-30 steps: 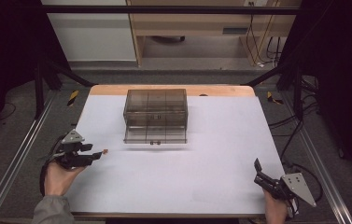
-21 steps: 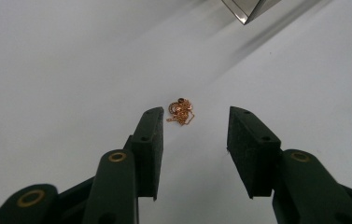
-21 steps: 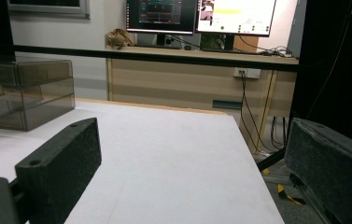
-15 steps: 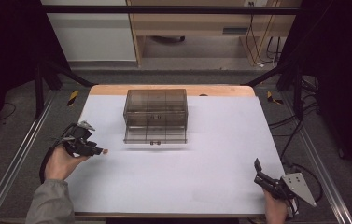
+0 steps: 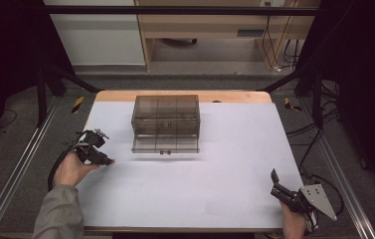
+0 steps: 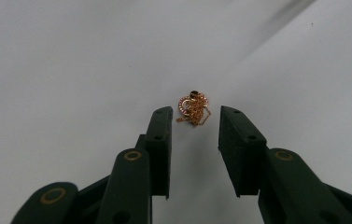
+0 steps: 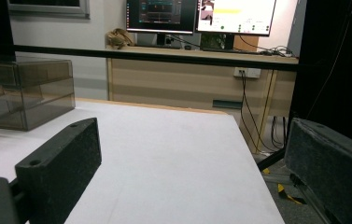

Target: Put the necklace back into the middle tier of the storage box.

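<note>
Progress looks early. Small gold chain with ring pendant (image 6: 193,108) lies bunched on the white table (image 5: 215,189), just ahead of the left gripper (image 6: 195,122), whose jaws stand partly apart and hold nothing. Smoky drawer box (image 5: 165,123) sits shut at the table's far middle. Right gripper (image 7: 192,158) idles near the right corner, jaws wide, empty. Pickup and any stowing seemingly not yet done.

In the high view the small gold piece of jewellery (image 6: 193,108) by the left gripper (image 5: 106,160) is too small to make out — the left gripper view shows a tangled chain and ring, its links too fine to count. The smoky plastic drawer box (image 5: 165,123) hides its contents behind tinted walls, and the right gripper view's left edge cuts it off.
</note>
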The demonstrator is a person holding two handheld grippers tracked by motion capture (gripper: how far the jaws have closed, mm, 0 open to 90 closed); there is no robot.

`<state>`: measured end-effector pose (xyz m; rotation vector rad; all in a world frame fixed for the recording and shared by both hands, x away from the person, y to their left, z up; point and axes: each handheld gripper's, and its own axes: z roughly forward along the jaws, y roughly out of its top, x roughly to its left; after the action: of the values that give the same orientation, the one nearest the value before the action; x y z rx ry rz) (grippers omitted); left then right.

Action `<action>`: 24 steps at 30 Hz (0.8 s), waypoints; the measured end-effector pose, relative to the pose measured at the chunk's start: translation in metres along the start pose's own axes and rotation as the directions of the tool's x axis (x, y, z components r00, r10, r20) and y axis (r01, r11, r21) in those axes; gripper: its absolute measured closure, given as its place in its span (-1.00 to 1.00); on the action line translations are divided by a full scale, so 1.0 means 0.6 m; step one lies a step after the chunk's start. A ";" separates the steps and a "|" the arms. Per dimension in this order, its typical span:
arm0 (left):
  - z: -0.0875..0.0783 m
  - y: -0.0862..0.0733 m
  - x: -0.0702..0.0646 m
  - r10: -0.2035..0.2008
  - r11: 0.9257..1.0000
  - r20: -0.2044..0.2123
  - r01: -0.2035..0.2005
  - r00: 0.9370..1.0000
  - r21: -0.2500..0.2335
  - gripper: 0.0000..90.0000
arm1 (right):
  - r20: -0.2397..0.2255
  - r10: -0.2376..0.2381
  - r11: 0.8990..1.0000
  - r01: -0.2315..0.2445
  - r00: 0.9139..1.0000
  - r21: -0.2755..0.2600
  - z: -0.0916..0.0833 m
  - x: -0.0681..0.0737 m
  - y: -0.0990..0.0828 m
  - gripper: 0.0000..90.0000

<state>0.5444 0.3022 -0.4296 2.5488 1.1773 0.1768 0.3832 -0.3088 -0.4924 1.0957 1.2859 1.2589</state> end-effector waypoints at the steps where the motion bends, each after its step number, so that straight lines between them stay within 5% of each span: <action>1: 0.003 0.000 0.001 -0.004 1.000 0.000 0.004 1.000 -0.001 0.45 | 0.000 0.000 1.000 0.000 1.000 0.000 0.000 0.000 0.000 -0.91; 12: 0.018 -0.002 0.006 -0.019 1.000 0.003 0.019 1.000 -0.006 0.53 | 0.000 0.000 1.000 0.000 1.000 0.000 0.000 0.000 0.000 -0.91; 24: 0.029 0.004 0.000 0.015 1.000 -0.006 -0.015 1.000 0.005 0.68 | 0.000 0.000 1.000 0.000 1.000 0.000 0.000 0.000 0.000 -0.91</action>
<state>0.5503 0.2963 -0.4453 2.5638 1.1623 0.1860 0.3832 -0.3087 -0.4924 1.0962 1.2855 1.2590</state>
